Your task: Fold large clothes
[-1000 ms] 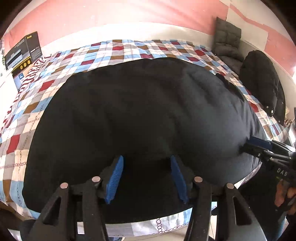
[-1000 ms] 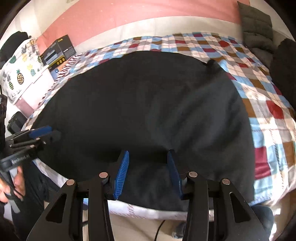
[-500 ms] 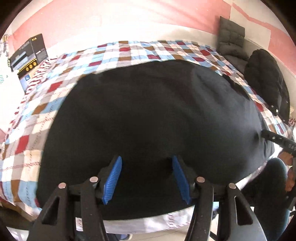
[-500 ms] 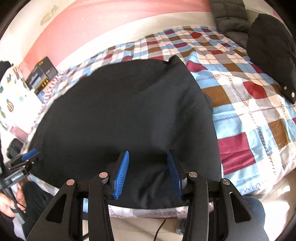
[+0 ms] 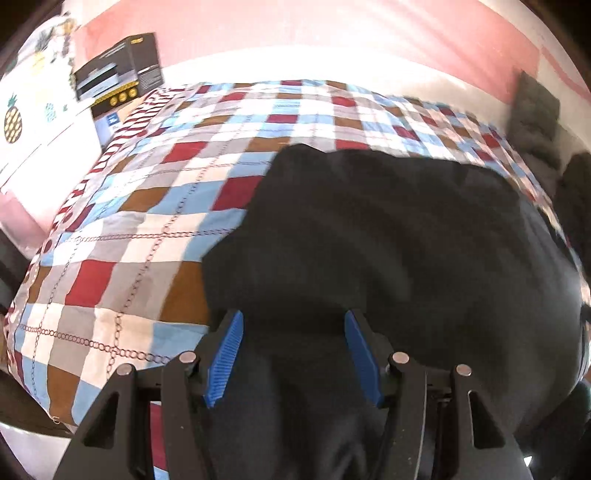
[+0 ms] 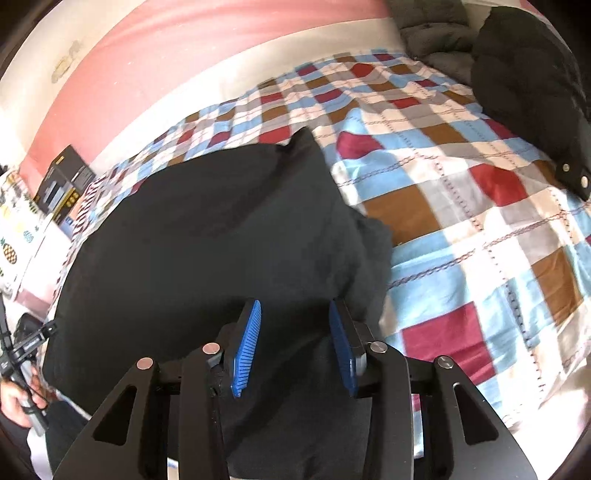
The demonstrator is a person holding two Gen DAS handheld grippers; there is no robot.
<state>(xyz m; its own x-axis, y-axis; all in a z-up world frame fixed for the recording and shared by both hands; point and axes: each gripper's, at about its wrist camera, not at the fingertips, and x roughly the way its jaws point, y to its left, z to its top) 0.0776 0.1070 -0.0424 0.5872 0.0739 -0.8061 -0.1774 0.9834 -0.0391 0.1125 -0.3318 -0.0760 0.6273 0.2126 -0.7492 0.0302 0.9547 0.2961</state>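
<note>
A large black garment [image 5: 406,243] lies spread on a checked bedspread [image 5: 140,206]; it also shows in the right wrist view [image 6: 221,229]. My left gripper [image 5: 293,332] is open, its blue pads either side of the garment's near left edge, cloth lying between and below them. My right gripper [image 6: 294,319] is open over the garment's near right edge, cloth between its pads. The left gripper shows at the far left of the right wrist view [image 6: 33,339], held in a hand.
A black padded jacket [image 6: 532,81] and grey cushions [image 6: 432,33] lie at the bed's far right. A black box [image 5: 118,74] and a pineapple-print cloth [image 5: 22,110] stand at the left by the pink wall. The bed's near edge [image 5: 55,413] drops off below the grippers.
Both grippers have swung outward: the left view now faces the garment's left edge, the right view its right edge. More bedspread shows beside the garment. Jaws stay open.
</note>
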